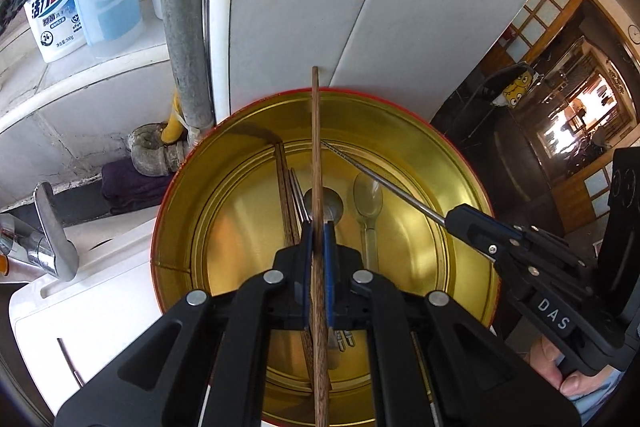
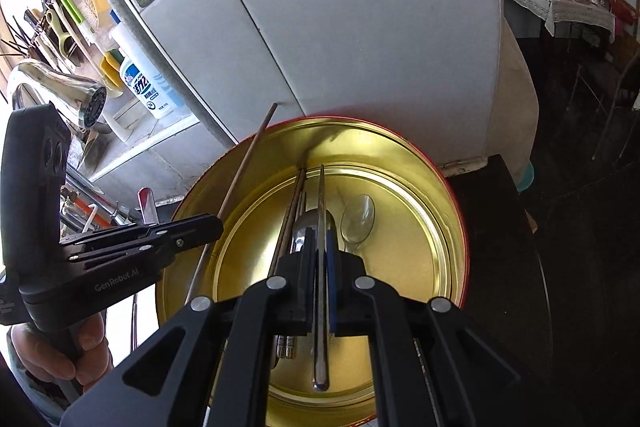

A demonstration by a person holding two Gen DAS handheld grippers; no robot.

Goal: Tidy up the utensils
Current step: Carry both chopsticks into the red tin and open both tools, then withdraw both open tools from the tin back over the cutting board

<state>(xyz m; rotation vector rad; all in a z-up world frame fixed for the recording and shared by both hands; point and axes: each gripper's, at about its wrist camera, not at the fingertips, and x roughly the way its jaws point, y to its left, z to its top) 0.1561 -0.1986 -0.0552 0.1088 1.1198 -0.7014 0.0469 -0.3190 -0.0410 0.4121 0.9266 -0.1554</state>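
A round gold tin (image 1: 460, 187) (image 2: 432, 195) with a red outside holds wooden chopsticks (image 1: 285, 187), metal chopsticks (image 1: 298, 195), a metal spoon (image 1: 334, 205) and a clear plastic spoon (image 1: 366, 199) (image 2: 358, 219). My left gripper (image 1: 319, 227) is shut on a wooden chopstick (image 1: 316, 147) held above the tin; it also shows in the right wrist view (image 2: 244, 167). My right gripper (image 2: 319, 235) is shut on a metal chopstick (image 2: 321, 195) above the tin; it also shows in the left wrist view (image 1: 384, 183).
The tin stands against a white tiled wall (image 1: 300, 7). To the left are a grey pipe (image 1: 182, 7), detergent bottles (image 1: 52, 11), a tap (image 1: 52, 227) and a white sink edge (image 1: 100, 307). A knife rack (image 2: 52, 15) is at far left. A dark surface (image 2: 504, 267) lies right of the tin.
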